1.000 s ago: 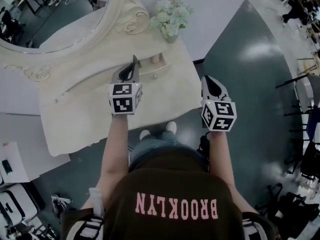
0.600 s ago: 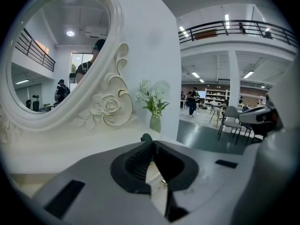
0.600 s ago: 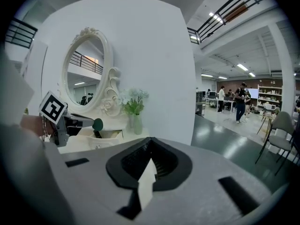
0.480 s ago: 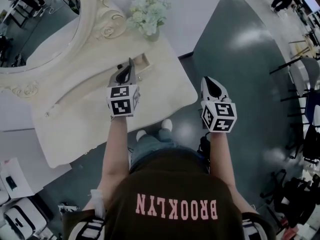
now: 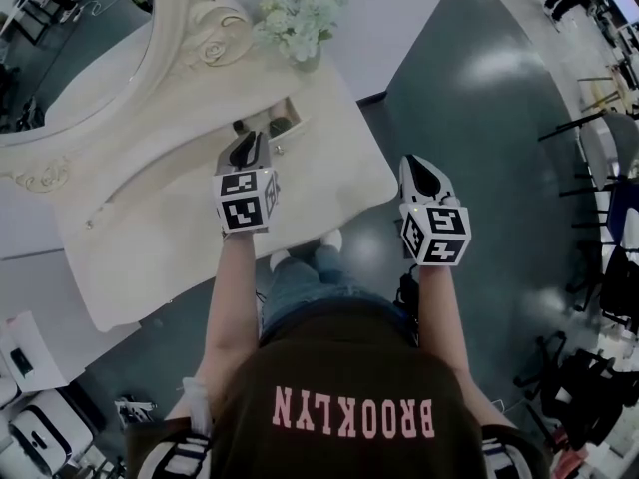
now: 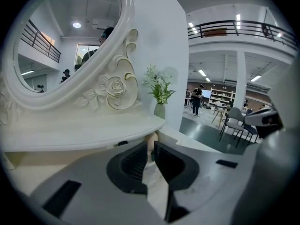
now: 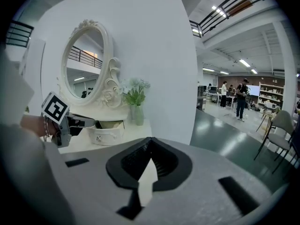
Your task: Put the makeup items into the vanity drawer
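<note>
- Plainly, the main risk sits with the left tongs (image 5: 252,144). Their jaws are pressed almost together with nothing seen between them. Their tips hang just short of the small open drawer (image 5: 297,118) on the table (image 5: 180,233). Pushed on like this, they could bump the drawer's front or nudge it shut rather than pick anything up.
- Small dark shapes (image 5: 243,126) lie inside that drawer, and a pale shape (image 6: 150,142) shows just beyond the tips in the left gripper view. These look like makeup items, but they are too small to name. I see no loose item on the table top, so a grab made now may well close on nothing.
- A vase of flowers (image 5: 300,23) stands just beyond the drawer at the far right corner, and the carved mirror frame (image 5: 215,38) rises to the left of the vase. A wide sweep of the left forearm could tip the vase.
- The right tongs (image 5: 423,171) are closed tight and empty. They hang over the floor to the right of the table's edge, well apart from the drawer, and from there they cannot steady anything.
- Both forearms reach forward side by side from the person's body.
- Both tongs tilt somewhat downward with their marker cubes facing up. The left is above the table's right part, and the right is off the table altogether.
</note>
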A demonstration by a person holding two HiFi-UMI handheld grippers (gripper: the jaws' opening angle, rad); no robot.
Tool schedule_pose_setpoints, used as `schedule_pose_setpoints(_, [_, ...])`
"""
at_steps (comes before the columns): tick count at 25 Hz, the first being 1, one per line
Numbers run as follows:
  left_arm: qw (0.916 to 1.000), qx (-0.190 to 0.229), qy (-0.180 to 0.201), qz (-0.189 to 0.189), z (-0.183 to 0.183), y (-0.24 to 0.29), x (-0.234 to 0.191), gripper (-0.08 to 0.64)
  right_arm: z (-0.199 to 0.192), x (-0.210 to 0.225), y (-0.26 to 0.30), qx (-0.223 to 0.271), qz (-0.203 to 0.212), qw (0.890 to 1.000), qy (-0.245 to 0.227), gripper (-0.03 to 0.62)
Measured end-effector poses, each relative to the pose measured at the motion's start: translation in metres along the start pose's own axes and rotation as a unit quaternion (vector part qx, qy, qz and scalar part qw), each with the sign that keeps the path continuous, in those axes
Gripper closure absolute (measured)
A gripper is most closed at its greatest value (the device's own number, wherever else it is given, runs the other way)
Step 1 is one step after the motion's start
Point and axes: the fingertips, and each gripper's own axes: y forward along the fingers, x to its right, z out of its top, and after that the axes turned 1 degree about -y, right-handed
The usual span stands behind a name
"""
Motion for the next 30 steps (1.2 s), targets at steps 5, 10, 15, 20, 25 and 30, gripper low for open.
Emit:
schedule_pose_setpoints(5, [1.0,0.006,0.004,0.0,0.005,-0.01,-0.01,0.541,0.006,-0.014,-0.002,0.007,0.001,1.0,0.0,0.603])
schedule_pose_setpoints(10, [0.9995,0.028,0.005,0.01,0.021,-0.029,-0.03,0.541,0.02,-0.032,-0.004,0.022,0.004,1.0,0.0,0.603])
schedule_pose_setpoints(15, [0.9984,0.055,0.009,0.009,0.038,-0.053,-0.052,0.547,0.039,-0.06,-0.004,0.042,0.011,0.999,-0.007,0.603])
schedule_pose_setpoints(20, [0.9968,0.078,0.013,0.016,0.05,-0.07,-0.071,0.551,0.052,-0.077,-0.002,0.054,0.012,0.998,-0.009,0.603])
schedule_pose_setpoints(25, [0.9956,0.09,0.019,0.019,0.054,-0.089,-0.091,0.551,0.064,-0.105,-0.008,0.078,0.007,0.997,-0.01,0.603])
schedule_pose_setpoints(30, [0.9934,0.111,0.029,0.003,0.06,-0.108,-0.108,0.551,0.076,-0.134,-0.022,0.115,-0.011,0.993,-0.004,0.603])
